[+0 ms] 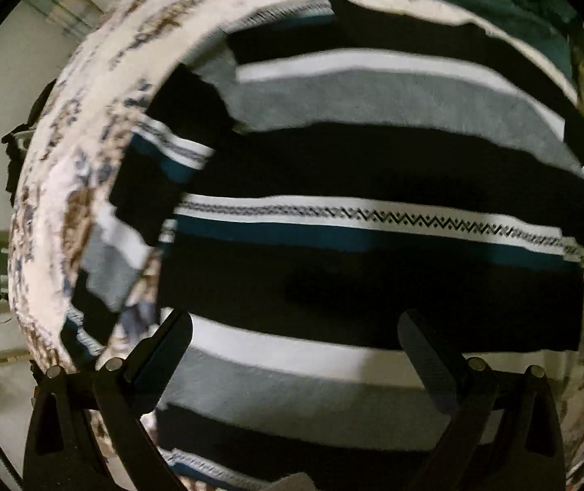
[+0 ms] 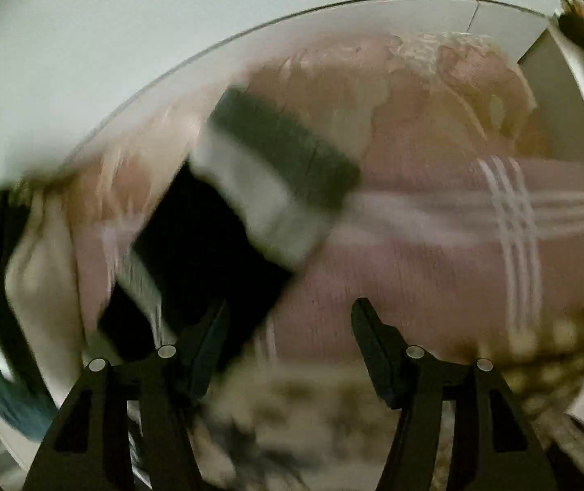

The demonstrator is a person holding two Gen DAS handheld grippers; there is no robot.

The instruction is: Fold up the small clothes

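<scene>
Although motion blur softens both views, the left wrist camera gives the clearer reading: the left gripper (image 1: 296, 339) hangs with its jaws spread wide and holding nothing, just over a striped garment (image 1: 353, 286) banded in black, white, grey and teal. That garment fills the view from nine o'clock to three o'clock and lies flat, with a folded layer overlapping at twelve o'clock and a narrower flap, perhaps a sleeve, trailing toward eight o'clock. It rests on a pale floral cloth (image 1: 59, 212) that curves round from seven o'clock up to one o'clock; whether a desk or a bed lies beneath, I cannot tell.

From the right wrist camera, the right gripper (image 2: 290, 335) also has its jaws wide apart and empty. A striped piece (image 2: 251, 204), dark with a pale band and a green-grey end, lies slantwise from seven o'clock toward twelve o'clock, its near edge just beside the left-hand jaw; blur hides whether they touch. Behind it, from one to four o'clock, sits a pink cloth (image 2: 435, 270) with white crossing lines.

By my judgement the fold is partly made and neither tool has cloth in hand, so this is a pause between folds. The next move likely calls for each gripper to close on an edge or corner of the striped garment, low enough to catch one layer only, then carry it over evenly.
</scene>
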